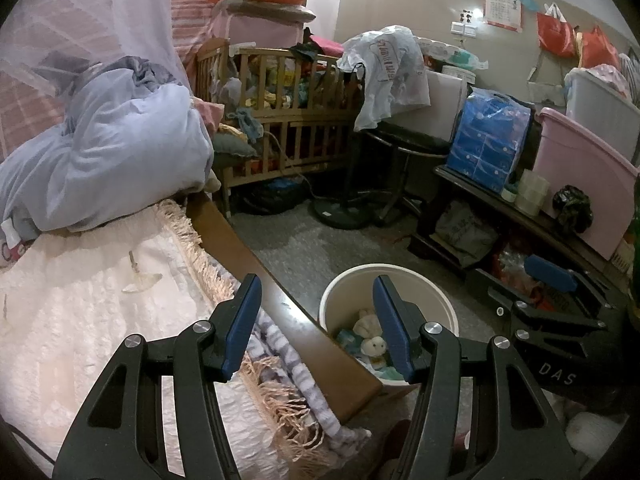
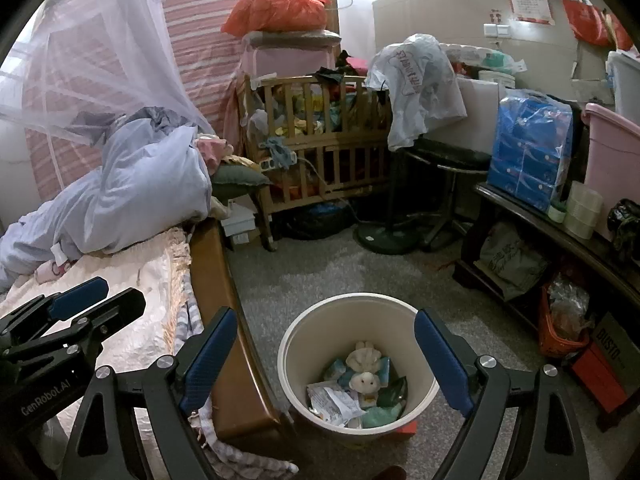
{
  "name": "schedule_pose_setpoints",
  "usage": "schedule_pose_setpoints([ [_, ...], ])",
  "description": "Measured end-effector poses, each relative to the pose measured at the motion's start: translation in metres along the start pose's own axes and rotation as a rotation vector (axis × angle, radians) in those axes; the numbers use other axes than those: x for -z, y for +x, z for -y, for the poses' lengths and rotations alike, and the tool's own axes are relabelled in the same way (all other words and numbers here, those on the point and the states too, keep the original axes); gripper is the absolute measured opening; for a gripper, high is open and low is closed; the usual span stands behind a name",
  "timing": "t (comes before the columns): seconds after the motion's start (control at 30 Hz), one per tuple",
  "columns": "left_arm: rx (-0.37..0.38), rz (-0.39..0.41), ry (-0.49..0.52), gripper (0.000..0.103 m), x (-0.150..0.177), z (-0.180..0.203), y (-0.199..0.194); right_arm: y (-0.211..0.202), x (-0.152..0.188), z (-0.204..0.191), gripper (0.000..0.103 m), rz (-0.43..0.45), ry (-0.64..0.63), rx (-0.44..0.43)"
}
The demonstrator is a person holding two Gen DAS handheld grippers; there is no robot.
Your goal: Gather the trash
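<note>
Both claws hang spread and empty, the right claw (image 2: 326, 354) over the bin (image 2: 296, 334), the left claw (image 1: 316, 328) beside the bed (image 1: 100, 320); collected trash (image 2: 334, 398) lies inside, suggesting a drop is done.

bin (image 1: 444, 304): near side behind left claw finger | wall poster (image 1: 503, 6): text too small

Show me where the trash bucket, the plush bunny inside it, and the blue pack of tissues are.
trash bucket (image 2: 424, 390): right wrist view, inner right wall.
plush bunny (image 2: 364, 380): right wrist view, its white face.
blue pack of tissues (image 2: 532, 148): right wrist view, front of the wrapper.
</note>
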State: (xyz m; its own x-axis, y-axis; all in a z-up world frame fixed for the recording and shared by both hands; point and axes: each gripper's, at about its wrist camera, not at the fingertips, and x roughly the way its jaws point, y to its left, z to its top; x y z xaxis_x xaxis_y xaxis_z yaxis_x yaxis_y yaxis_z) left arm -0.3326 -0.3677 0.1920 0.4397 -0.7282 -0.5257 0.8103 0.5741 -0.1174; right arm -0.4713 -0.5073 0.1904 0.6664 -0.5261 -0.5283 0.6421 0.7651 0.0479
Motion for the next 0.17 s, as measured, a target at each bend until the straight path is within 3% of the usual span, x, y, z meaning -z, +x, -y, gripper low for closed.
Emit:
schedule_pose_setpoints([
  [0.17, -0.002, -0.015, -0.019, 0.057, 0.0038, -0.0091, 0.0022, 0.0039, 0.0059, -0.0005, 0.089, -0.012, -0.013, -0.006],
])
